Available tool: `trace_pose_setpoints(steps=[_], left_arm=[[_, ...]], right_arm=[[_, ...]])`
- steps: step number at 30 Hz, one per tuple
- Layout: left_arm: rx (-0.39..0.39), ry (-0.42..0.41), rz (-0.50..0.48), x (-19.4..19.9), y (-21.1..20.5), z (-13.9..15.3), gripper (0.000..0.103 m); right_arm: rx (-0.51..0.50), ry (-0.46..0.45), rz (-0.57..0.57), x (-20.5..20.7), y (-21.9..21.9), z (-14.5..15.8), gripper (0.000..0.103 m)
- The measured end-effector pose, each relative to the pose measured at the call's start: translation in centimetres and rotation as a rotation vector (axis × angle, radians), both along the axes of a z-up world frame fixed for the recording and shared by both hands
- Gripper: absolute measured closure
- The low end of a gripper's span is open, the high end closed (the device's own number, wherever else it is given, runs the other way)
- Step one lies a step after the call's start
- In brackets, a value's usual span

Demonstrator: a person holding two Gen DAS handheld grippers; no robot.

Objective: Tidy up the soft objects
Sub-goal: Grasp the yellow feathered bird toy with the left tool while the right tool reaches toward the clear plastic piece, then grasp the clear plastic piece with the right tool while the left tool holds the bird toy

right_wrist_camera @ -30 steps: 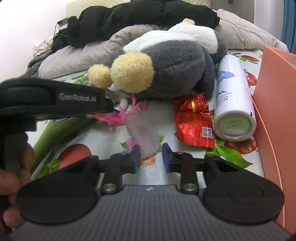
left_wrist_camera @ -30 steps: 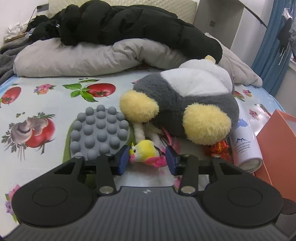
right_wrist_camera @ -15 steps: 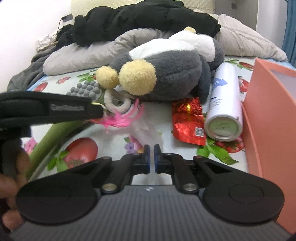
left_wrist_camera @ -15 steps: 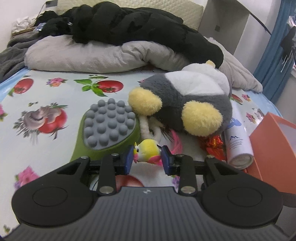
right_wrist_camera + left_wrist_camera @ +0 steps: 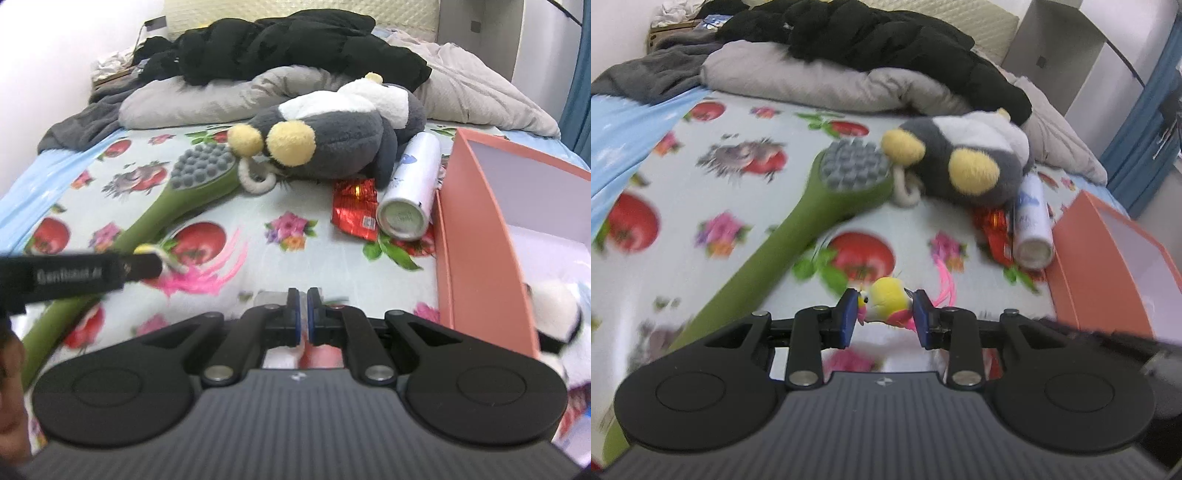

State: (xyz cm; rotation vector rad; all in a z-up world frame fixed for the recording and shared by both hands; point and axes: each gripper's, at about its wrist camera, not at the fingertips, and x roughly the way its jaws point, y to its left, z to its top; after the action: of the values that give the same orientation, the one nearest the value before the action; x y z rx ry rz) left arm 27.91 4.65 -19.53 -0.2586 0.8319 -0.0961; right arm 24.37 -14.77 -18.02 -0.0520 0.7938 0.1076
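Note:
My left gripper (image 5: 884, 310) is shut on a small yellow bird toy (image 5: 886, 300) with pink feathers and holds it above the fruit-print bedsheet (image 5: 713, 177). In the right wrist view this gripper comes in from the left, and the toy's pink feathers (image 5: 210, 275) trail from it. My right gripper (image 5: 303, 314) is shut on a thin, pale, see-through plastic wrapper (image 5: 267, 296) and is lifted off the sheet. A grey, white and yellow plush penguin (image 5: 332, 144) lies further back on the bed.
A green massage brush (image 5: 192, 184) with grey knobs lies diagonally at the left. A red foil packet (image 5: 352, 206) and a white spray can (image 5: 410, 188) lie beside an open orange box (image 5: 476, 229) holding a white plush (image 5: 554, 314). Black clothing (image 5: 288, 44) and grey bedding fill the back.
Both grippers have drawn back and risen from the penguin. The left one carries the bird toy with it. The right one closed on the plastic wrapper and lifted it.

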Motion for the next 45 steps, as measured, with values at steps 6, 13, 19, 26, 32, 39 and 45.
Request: trace_pose_setpoints(steps=[6, 13, 19, 26, 32, 39, 45], left_arm=[[0.017, 0.047, 0.022, -6.8, 1.4, -0.7, 0.066], [-0.019, 0.077, 0.048, -12.4, 0.3, -1.4, 0.066], [-0.034, 0.122, 0.05, -14.2, -1.3, -2.8, 0.065], [-0.052, 0.144, 0.059, -14.6, -0.6, -2.9, 0.056], [-0.104, 0.167, 0.053, -14.8, 0.1, -3.2, 0.054], [-0.102, 0.178, 0.054, -14.4, -0.1, -3.6, 0.052], [-0.095, 0.185, 0.041, -14.0, -0.4, -3.9, 0.052]], right_arm=[[-0.029, 0.008, 0.043, -5.1, -0.4, 1.0, 0.096], [-0.022, 0.084, 0.073, -10.2, -1.1, 0.3, 0.096], [0.022, 0.157, 0.122, -13.1, -1.6, -0.6, 0.093], [0.059, 0.179, 0.177, -13.6, -2.3, 0.1, 0.069], [0.048, 0.17, 0.206, -12.4, -2.3, -0.2, 0.059], [0.073, 0.217, 0.244, -10.8, -1.3, -2.1, 0.059], [0.033, 0.228, 0.227, -10.2, -0.6, -3.6, 0.063]])
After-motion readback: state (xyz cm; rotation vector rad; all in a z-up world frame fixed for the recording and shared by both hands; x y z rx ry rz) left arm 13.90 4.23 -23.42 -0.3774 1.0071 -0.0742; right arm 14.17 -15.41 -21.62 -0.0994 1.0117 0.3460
